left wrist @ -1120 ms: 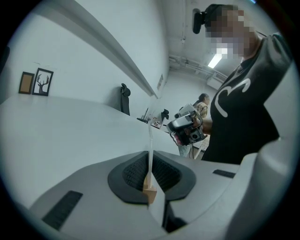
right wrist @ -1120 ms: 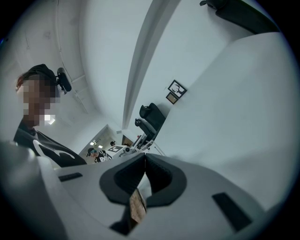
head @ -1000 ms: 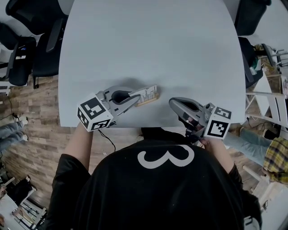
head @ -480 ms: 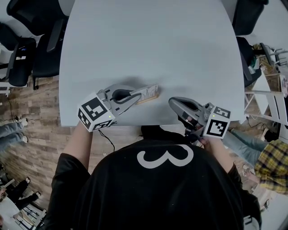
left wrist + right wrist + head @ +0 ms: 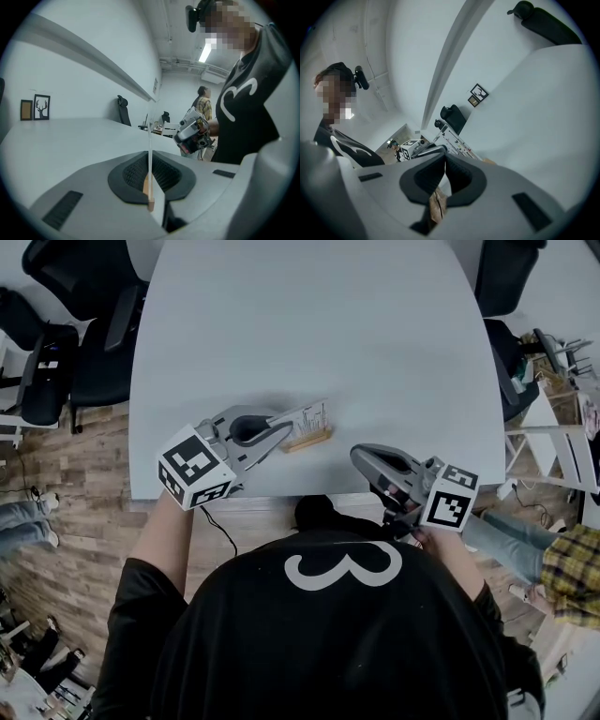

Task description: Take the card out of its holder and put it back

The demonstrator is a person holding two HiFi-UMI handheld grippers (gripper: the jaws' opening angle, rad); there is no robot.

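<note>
A white printed card (image 5: 308, 417) hangs just above its small wooden holder (image 5: 310, 439), which rests on the pale grey table (image 5: 328, 324) near the front edge. My left gripper (image 5: 286, 426) is shut on the card's left end. In the left gripper view the card (image 5: 150, 136) runs edge-on between the pads, pinched by my left gripper (image 5: 150, 154). I cannot tell whether the card's lower edge is free of the slot. My right gripper (image 5: 360, 455) hovers right of the holder, shut and holding nothing. The right gripper view shows my right gripper (image 5: 444, 157) with its tips together, and the card (image 5: 452, 140) beyond.
Black office chairs stand at the left (image 5: 56, 343) and at the far right corner (image 5: 506, 273) of the table. Wooden floor (image 5: 75, 484) lies to the left. Someone's legs (image 5: 23, 521) show at the left edge and plaid cloth (image 5: 570, 568) at the right.
My left gripper has risen a little with the card, so the card now sits higher over the wooden holder. The right gripper has kept still.
</note>
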